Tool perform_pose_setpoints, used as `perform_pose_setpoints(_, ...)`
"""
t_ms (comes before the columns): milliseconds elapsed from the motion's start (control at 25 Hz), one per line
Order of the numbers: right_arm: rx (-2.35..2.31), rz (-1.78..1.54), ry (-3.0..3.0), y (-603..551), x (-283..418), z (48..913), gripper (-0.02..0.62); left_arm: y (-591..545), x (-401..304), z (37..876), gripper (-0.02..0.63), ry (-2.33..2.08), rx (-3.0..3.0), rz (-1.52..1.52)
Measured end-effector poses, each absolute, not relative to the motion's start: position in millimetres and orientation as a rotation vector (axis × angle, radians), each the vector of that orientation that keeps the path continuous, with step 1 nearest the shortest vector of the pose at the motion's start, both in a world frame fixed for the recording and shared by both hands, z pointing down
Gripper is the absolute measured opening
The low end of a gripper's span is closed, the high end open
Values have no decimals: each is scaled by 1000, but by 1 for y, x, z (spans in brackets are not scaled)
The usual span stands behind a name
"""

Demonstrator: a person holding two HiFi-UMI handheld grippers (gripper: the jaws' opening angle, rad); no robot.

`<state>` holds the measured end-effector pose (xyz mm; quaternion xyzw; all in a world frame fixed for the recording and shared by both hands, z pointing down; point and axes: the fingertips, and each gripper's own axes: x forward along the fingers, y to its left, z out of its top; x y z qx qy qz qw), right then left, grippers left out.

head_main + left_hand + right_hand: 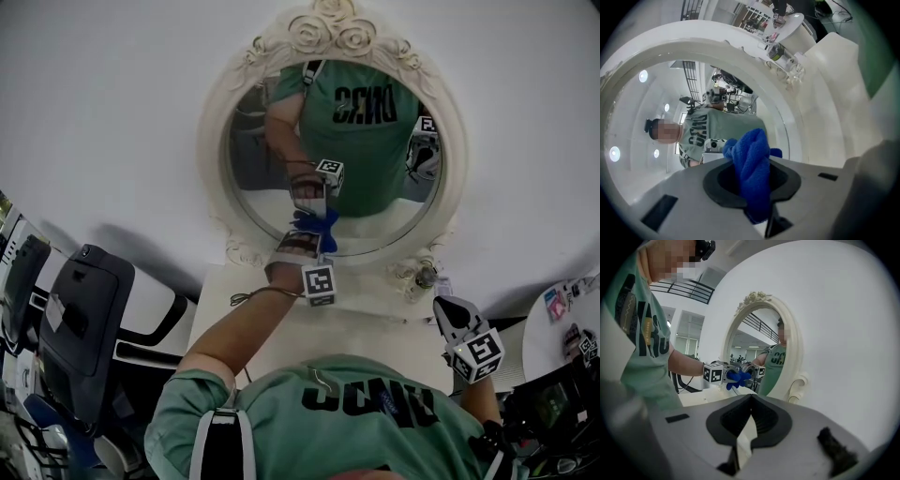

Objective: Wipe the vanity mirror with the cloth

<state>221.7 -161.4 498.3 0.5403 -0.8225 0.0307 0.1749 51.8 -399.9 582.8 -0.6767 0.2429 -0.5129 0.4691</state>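
An oval vanity mirror (281,178) in a white carved frame (328,33) leans against the white wall on a white tabletop (375,309). My left gripper (309,236) is shut on a blue cloth (321,227), which is pressed to the lower part of the glass. In the left gripper view the cloth (752,171) bulges out between the jaws, right at the glass (656,112). My right gripper (448,311) hangs shut and holding nothing at the lower right, away from the mirror. The right gripper view shows the mirror (761,348), the cloth (737,377) and the right gripper (750,401).
A small glass jar (427,277) stands by the frame's lower right foot. A dark chair (80,319) is at the left. A round white table (562,323) with small items is at the right. My own green shirt (366,412) fills the bottom of the head view.
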Motion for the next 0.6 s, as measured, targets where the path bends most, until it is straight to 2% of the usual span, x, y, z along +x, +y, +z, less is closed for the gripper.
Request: perform_pose_setpoints(600,1650,169,-2297,-136,257,519,12,-340,230,592,95,301,-1599,-1072)
